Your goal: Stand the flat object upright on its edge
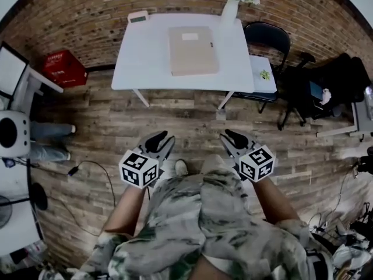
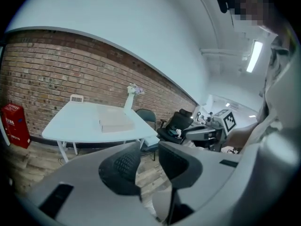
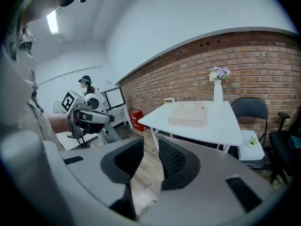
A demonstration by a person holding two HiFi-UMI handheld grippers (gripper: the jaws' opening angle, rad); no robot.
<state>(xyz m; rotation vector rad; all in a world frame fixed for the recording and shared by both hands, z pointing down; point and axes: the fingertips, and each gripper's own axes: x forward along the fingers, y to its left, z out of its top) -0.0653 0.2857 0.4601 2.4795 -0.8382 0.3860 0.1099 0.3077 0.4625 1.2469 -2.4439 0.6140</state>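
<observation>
A flat tan box (image 1: 193,50) lies face down on the middle of a white table (image 1: 140,63) across the room, well beyond both grippers. It also shows as a low slab in the left gripper view (image 2: 115,123) and the right gripper view (image 3: 188,114). My left gripper (image 1: 161,139) and right gripper (image 1: 232,137) hang side by side over the wooden floor, close to my body and pointing toward the table. The left gripper's jaws (image 2: 149,157) stand apart with only floor between them. The right gripper's jaws (image 3: 151,149) likewise stand apart and hold nothing.
A white vase of flowers (image 1: 232,4) and a small white device (image 1: 138,17) stand at the table's far edge. A black folding chair (image 1: 267,39) and a black office chair (image 1: 326,86) sit to the table's right. A red crate (image 1: 63,67) is on the left, and a cable (image 1: 87,168) lies on the floor.
</observation>
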